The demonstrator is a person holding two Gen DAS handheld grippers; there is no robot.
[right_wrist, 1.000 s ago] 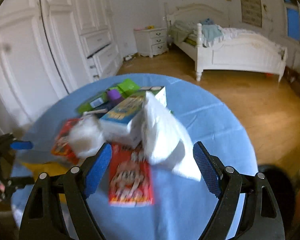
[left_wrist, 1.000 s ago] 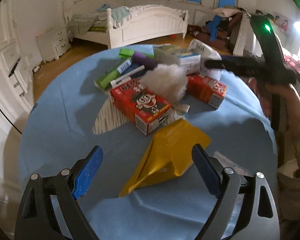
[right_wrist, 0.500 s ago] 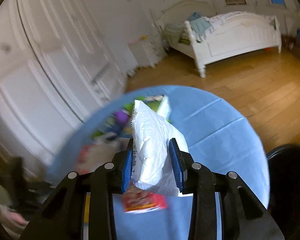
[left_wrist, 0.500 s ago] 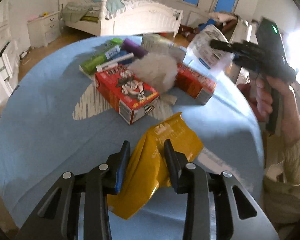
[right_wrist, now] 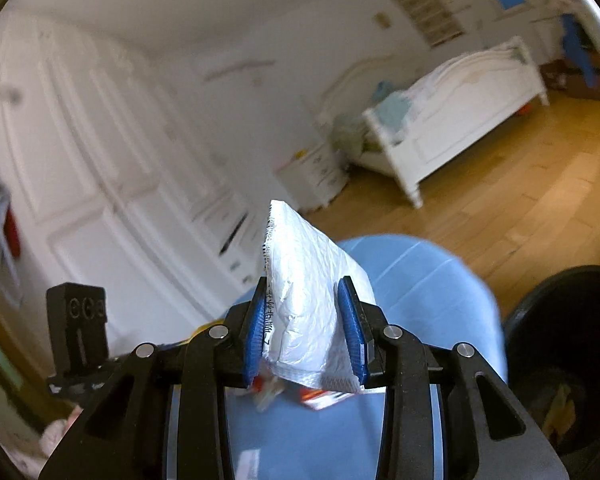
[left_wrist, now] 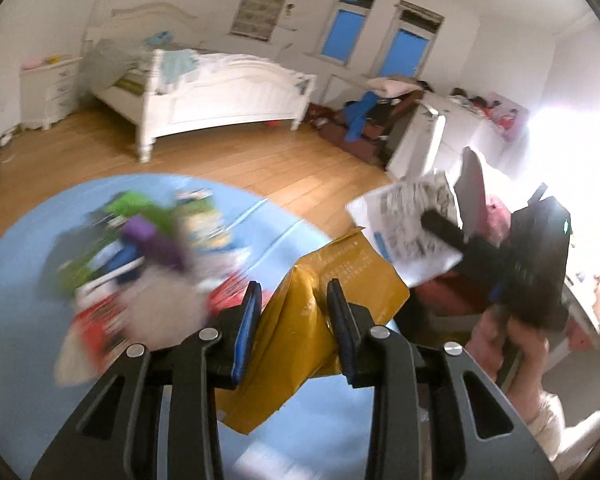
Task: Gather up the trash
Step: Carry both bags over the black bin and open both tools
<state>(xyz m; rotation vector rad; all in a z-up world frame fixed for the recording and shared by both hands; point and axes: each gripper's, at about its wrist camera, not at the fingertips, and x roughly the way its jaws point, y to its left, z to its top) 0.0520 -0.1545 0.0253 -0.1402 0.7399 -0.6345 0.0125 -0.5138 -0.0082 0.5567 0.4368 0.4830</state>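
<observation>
White bed (left_wrist: 220, 92), nightstand (left_wrist: 46, 90), wood floor (left_wrist: 260, 164); wardrobe (right_wrist: 80, 160), blurred.

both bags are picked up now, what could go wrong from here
1. The left hand-held gripper pinches only a crumpled fold of the yellow bag; the rest hangs loose and might slip out.
2. The white bag in the right hand-held gripper stands tall above the pads and may snag on the rim of the black bin.

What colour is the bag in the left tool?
Mustard yellow bag, pinched in the left tool; clearest in the left wrist view.
</observation>
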